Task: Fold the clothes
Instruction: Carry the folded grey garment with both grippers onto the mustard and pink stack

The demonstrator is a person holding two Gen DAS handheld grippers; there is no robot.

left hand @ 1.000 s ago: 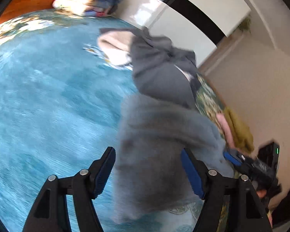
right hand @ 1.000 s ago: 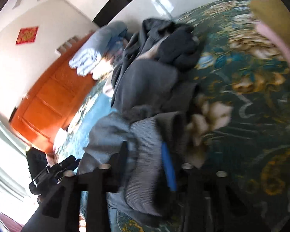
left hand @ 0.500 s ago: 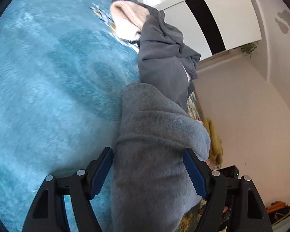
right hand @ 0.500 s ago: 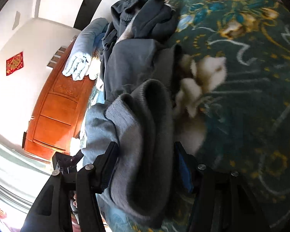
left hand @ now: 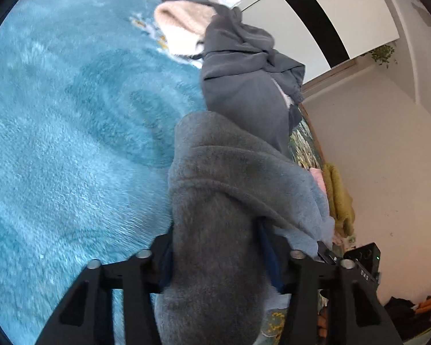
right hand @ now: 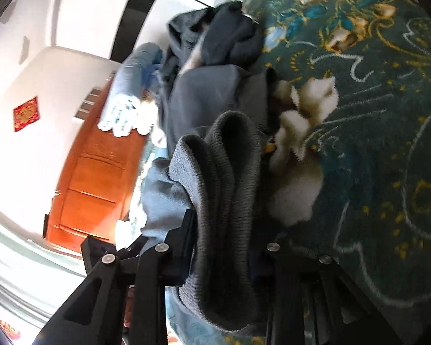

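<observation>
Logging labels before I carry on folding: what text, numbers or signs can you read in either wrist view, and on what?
Red square wall sign: gold pattern or characters, too blurred to read.
Black device at the left view's lower right: small pale marking, unreadable.
Grey fleece garment, dark grey clothes pile: no label visible.

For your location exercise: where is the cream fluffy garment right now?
In the left wrist view, the cream fluffy garment lies at top centre on the blue plush blanket, partly under the dark grey sweatshirt.

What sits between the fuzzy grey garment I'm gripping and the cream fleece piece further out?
In the left wrist view, a crumpled dark grey hoodie fills that stretch, running from the fuzzy grey garment out to the cream fleece piece and lying over its edge.
</observation>
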